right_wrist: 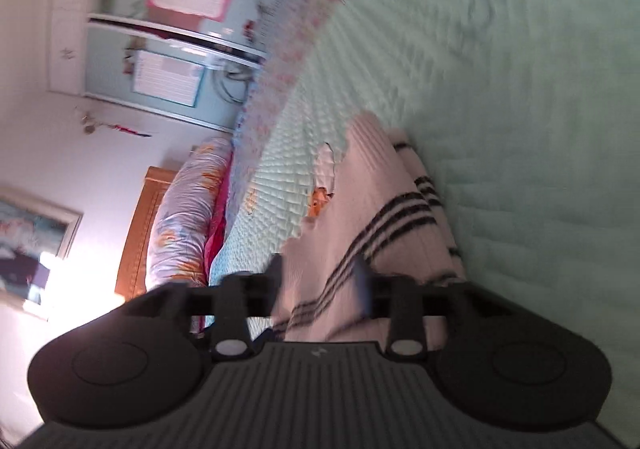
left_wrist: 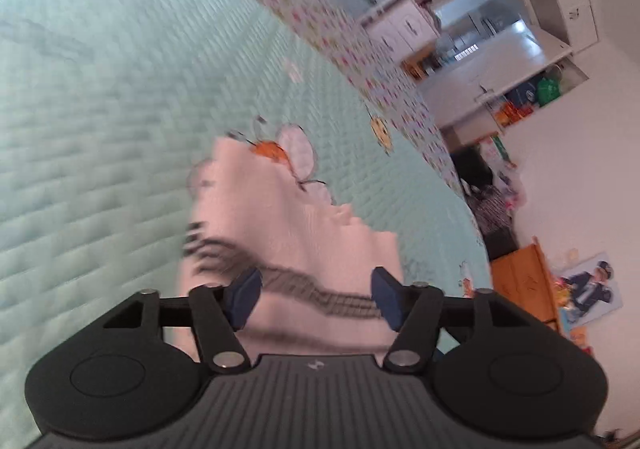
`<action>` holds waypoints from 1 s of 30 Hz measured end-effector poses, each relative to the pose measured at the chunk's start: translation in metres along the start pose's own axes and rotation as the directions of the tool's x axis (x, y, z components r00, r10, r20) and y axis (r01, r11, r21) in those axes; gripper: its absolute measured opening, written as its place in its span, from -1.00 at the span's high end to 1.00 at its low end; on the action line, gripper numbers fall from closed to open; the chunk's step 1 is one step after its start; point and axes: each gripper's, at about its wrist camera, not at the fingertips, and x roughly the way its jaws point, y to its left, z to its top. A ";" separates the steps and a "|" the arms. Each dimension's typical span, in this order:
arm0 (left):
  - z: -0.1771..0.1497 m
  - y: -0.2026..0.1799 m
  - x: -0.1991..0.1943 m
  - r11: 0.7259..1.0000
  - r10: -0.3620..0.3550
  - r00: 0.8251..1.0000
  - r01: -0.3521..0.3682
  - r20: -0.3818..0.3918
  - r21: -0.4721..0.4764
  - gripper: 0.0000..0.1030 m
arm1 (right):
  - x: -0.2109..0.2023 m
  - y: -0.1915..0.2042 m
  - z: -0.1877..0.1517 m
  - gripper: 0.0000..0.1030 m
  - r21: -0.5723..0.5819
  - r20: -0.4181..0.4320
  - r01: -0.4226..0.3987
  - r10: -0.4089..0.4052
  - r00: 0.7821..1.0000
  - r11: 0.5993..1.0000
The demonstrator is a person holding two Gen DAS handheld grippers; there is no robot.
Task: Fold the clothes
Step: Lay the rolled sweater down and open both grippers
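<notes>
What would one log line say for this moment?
scene: pink striped garment on green quilt | left gripper: open over garment | right gripper: open, garment between fingers | frames blurred

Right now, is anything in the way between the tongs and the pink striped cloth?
Nothing visible is. The pink striped cloth lies on the green quilt right in front of the open left tongs. The right tongs are open too, with the cloth showing between the fingers.
</notes>
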 end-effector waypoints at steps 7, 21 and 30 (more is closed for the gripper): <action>-0.050 0.027 -0.043 0.991 -0.029 1.000 0.029 0.006 -0.134 -0.62 | -0.105 -0.037 -0.066 -0.34 -0.030 -0.001 0.123 -0.124 0.992 0.992; -0.074 0.025 -0.044 0.976 -0.107 0.994 0.103 -0.011 -0.191 -0.96 | -0.029 -0.048 -0.073 -0.41 0.127 -0.187 0.011 0.013 0.982 0.992; -0.072 -0.002 -0.058 0.999 0.016 1.000 -0.016 -0.005 -0.034 0.19 | -0.041 -0.016 -0.071 0.36 0.000 -0.185 0.085 -0.083 0.979 0.996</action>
